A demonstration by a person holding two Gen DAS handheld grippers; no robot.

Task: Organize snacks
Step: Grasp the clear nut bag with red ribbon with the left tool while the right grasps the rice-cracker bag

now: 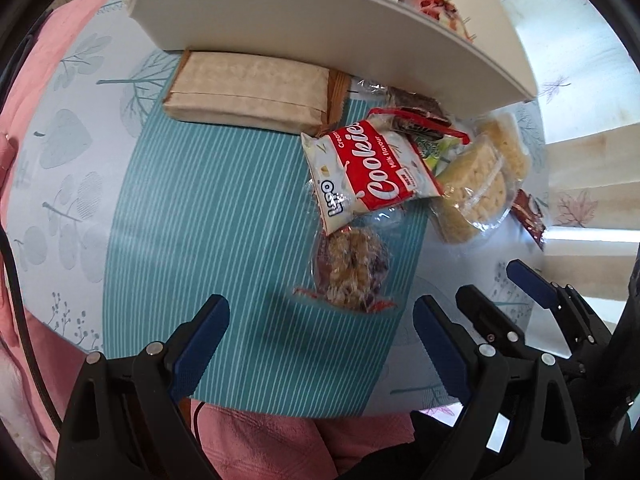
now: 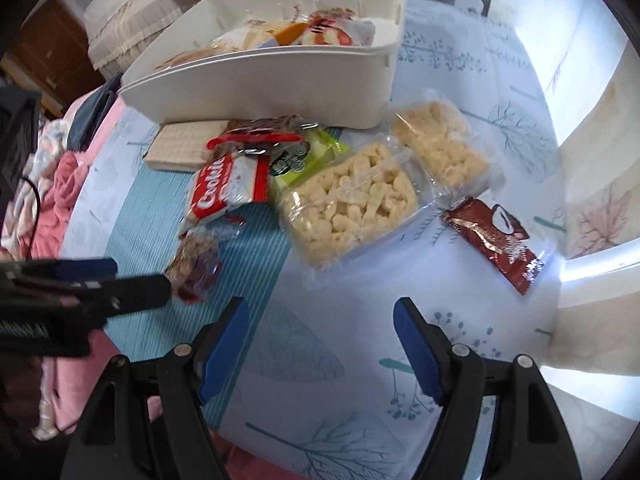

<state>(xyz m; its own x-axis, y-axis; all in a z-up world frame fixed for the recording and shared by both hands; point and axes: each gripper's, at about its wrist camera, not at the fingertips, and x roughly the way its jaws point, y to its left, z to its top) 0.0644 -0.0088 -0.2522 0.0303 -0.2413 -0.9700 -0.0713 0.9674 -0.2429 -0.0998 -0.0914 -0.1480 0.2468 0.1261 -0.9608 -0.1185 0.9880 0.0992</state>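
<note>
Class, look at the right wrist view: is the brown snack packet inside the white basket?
No. The brown snack packet lies on the tablecloth, apart from the white basket.

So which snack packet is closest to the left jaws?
The clear packet of nutty clusters, lying on the striped mat just ahead of the left gripper; the cookies packet lies farther off.

The white bin at the top of the frame looks like smooth matt plastic. The cookie packet is glossy printed film, and the puffed snack packs wear clear shiny wrap. The tablecloth is printed cloth. The gripper fingers carry ribbed blue pads on black plastic.
</note>
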